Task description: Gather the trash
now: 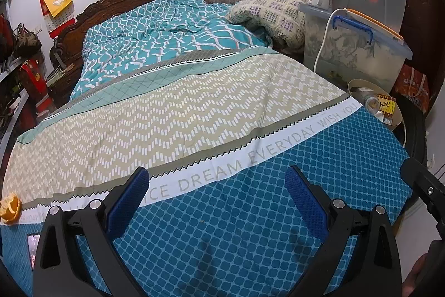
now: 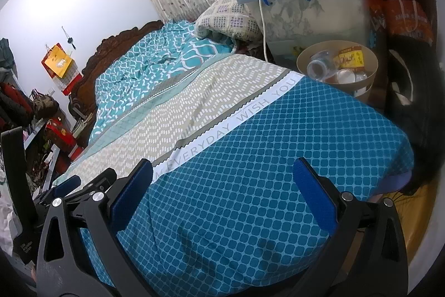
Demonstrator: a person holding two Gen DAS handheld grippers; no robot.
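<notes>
Both claws are hovering over the near end of the bed, above the blue-checked part of the bedspread (image 1: 250,213). The left gripper (image 1: 217,202) is standing wide open with nothing between its 2 blue pads, and the right gripper (image 2: 222,194) is spread just as wide and also carrying nothing.

The 1 loose piece of trash showing is an orange peel (image 1: 11,209), lying on the bedspread at the far left edge of the left wrist view, just beside the white lettered band. A phone (image 1: 33,247) is lying near it, closer to the near edge. The beige waste bin (image 2: 370,66) is sitting at the right side of the bed, already holding a plastic bottle (image 2: 319,66) and a yellow packet (image 2: 350,57).

The step in hand is probably reaching the peel, and the left claw is the closer one. Doing it well likely means swinging left, keeping the pads apart until they are straddling the peel, avoiding the phone, and pinching lightly so the fabric is not being bunched up with it.
</notes>
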